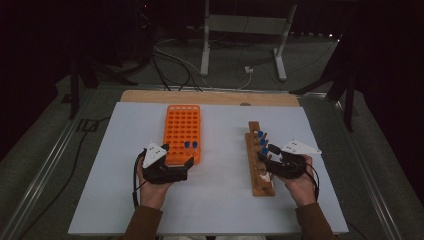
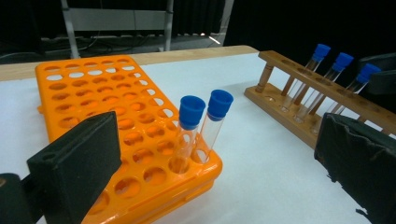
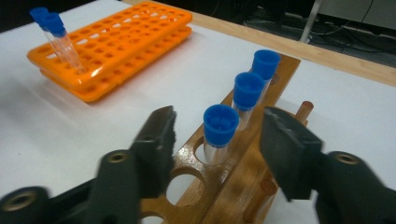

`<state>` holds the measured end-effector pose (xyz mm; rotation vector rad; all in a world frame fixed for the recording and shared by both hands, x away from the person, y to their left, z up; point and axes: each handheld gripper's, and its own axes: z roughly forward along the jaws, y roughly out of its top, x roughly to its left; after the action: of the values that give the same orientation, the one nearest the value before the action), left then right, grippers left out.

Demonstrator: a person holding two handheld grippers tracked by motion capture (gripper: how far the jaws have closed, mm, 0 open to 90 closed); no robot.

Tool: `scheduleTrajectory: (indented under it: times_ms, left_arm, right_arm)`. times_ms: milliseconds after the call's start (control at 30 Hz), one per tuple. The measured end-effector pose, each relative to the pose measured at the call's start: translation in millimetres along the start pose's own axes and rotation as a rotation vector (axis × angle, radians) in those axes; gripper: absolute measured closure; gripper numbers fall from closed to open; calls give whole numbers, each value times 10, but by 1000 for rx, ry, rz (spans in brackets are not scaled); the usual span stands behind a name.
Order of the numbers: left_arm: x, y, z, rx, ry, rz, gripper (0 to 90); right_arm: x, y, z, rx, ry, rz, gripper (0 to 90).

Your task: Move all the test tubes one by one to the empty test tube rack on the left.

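Right gripper [image 3: 217, 140] straddles nearest tube [image 3: 219, 133]; pads apart.

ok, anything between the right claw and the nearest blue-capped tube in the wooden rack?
Nothing visible. The right claw is open, its jaws standing either side of the nearest tube in the wooden rack without touching it. The other two tubes stand behind it, out of the way.

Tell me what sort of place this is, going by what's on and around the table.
Probably a lab-style test bench in a dark studio or workshop. An orange tube rack and a wooden tube rack with blue-capped test tubes stand on a white tabletop; cables and a metal stand sit on the floor behind.
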<state>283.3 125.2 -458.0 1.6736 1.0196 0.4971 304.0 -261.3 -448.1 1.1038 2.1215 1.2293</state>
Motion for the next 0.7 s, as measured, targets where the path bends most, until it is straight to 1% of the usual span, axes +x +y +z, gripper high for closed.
scheduleTrajectory:
  times_ms: [133,300,433,567,700]
  left_arm:
    - [-15,0,12,6,-6,9,15]
    - [-17,4,13,2,-13,-2,15]
    - [-10,9,12,-2,-16,-8,15]
    - [-9,9,9,-4,-16,-9,15]
    - [-22,9,9,-3,-18,-6,15]
  right_arm:
    - [2,-14,68,17,-9,-4,579]
    - [-3,-35,128,26,1,-1,661]
    - [6,-40,156,34,-8,-17,703]
    - [11,-41,166,34,-11,-18,752]
    - [18,-41,165,38,-10,-22,760]
